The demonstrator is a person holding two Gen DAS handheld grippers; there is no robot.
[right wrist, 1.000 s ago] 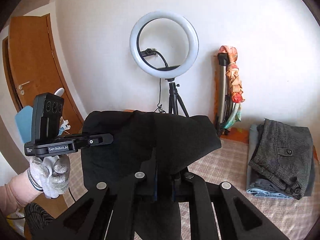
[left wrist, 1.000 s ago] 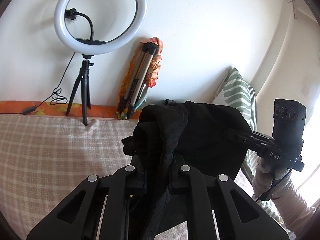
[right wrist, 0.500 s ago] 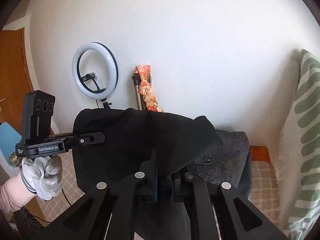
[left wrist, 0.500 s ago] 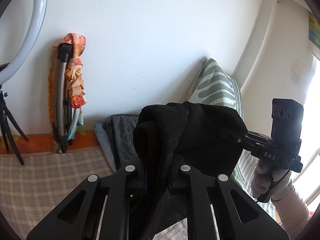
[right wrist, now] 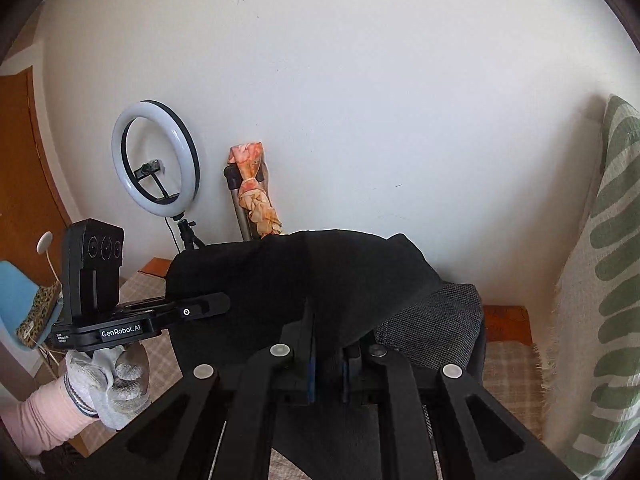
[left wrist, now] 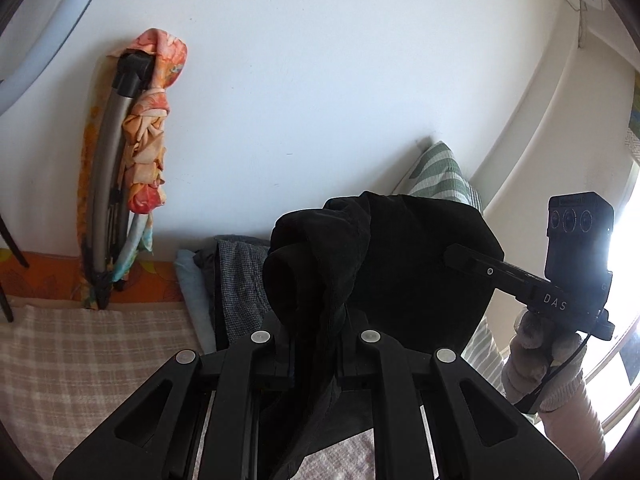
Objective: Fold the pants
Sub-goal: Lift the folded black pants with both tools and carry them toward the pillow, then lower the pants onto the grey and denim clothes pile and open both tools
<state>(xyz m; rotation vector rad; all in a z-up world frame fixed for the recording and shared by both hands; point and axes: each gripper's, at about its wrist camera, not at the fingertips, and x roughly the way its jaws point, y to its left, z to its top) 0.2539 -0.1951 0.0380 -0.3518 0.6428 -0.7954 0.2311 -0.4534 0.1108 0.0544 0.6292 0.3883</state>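
Note:
Black pants (left wrist: 384, 264) hang folded in the air between my two grippers. My left gripper (left wrist: 316, 344) is shut on a bunched edge of the pants. My right gripper (right wrist: 328, 344) is shut on the other edge of the pants (right wrist: 320, 276). In the left wrist view the right gripper (left wrist: 452, 258) reaches into the cloth from the right. In the right wrist view the left gripper (right wrist: 224, 304) reaches in from the left. The fingertips are hidden by cloth.
A stack of folded grey pants (right wrist: 436, 320) lies just beyond, on the checked bed cover (left wrist: 92, 360); it also shows in the left wrist view (left wrist: 240, 280). A striped green pillow (right wrist: 600, 280) stands at right. A ring light (right wrist: 156, 160) and a folded tripod (left wrist: 116, 184) lean at the wall.
Both grippers have swung to the right with the black pants held up between them. The folded grey stack and the pillow have come closer; the ring light has slid left.

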